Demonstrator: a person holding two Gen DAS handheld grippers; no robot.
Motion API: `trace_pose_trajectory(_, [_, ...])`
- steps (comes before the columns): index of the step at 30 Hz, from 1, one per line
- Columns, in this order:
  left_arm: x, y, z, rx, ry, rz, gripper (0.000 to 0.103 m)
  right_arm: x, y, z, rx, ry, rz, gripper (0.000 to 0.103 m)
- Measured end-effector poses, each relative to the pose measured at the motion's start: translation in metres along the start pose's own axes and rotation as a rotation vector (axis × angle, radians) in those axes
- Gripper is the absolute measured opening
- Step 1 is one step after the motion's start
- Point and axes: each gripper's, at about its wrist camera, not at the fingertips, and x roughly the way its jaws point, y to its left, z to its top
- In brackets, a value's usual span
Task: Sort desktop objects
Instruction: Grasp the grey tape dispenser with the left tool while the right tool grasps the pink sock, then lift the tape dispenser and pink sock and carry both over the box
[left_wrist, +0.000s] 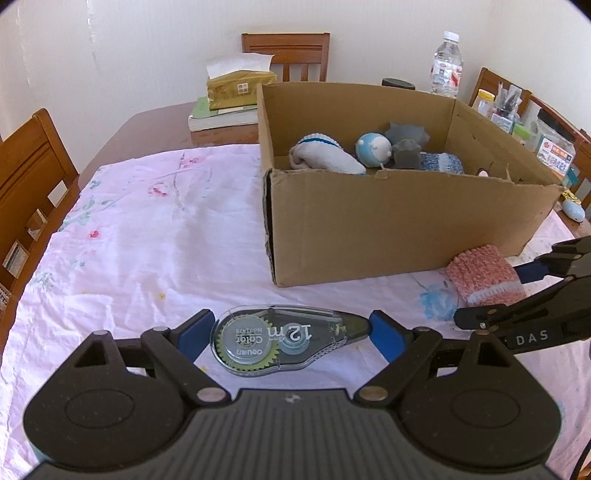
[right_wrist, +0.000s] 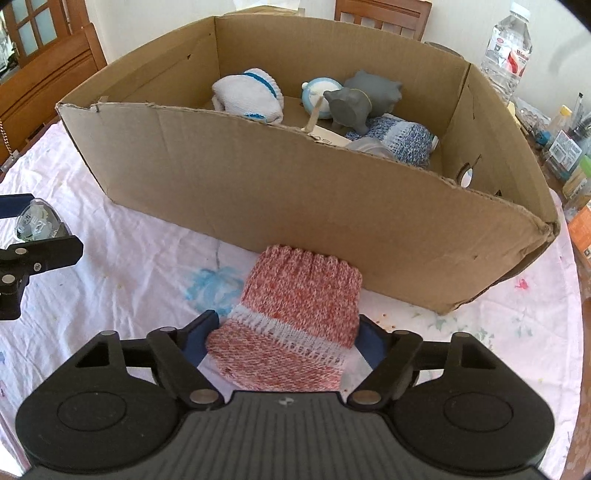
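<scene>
left gripper (left_wrist: 291, 334) level, fingers clamping correction tape (left_wrist: 280, 341) | right gripper (right_wrist: 286, 332) level, fingers clamping pink sock (right_wrist: 295, 317)

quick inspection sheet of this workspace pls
surface: table under a floral cloth
job's things: correction tape; pink knit sock; cardboard box holding socks and toys
clutter: tissue box on books, water bottle, jars at the far right
grippers: left tool closed on the correction tape; right tool closed on the pink knit sock
cables: nothing seen
surroundings: wooden chairs, white wall
</scene>
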Motion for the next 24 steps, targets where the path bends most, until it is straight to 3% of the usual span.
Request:
trace_pose_trajectory(10, [-0.013, -0.003, -0.001, 0.012, -0.001, -0.027, 0.09, -0.014, -0.001, -0.006, -0.018, -0.012, 0.028, 0.071])
trace_pose_trajectory(24, [-0.052, -0.019, 0.014, 0.054, -0.051, -0.09, 0.09, -0.073, -0.001, -0.006, -0.175, -0.073, 0.083, 0.071])
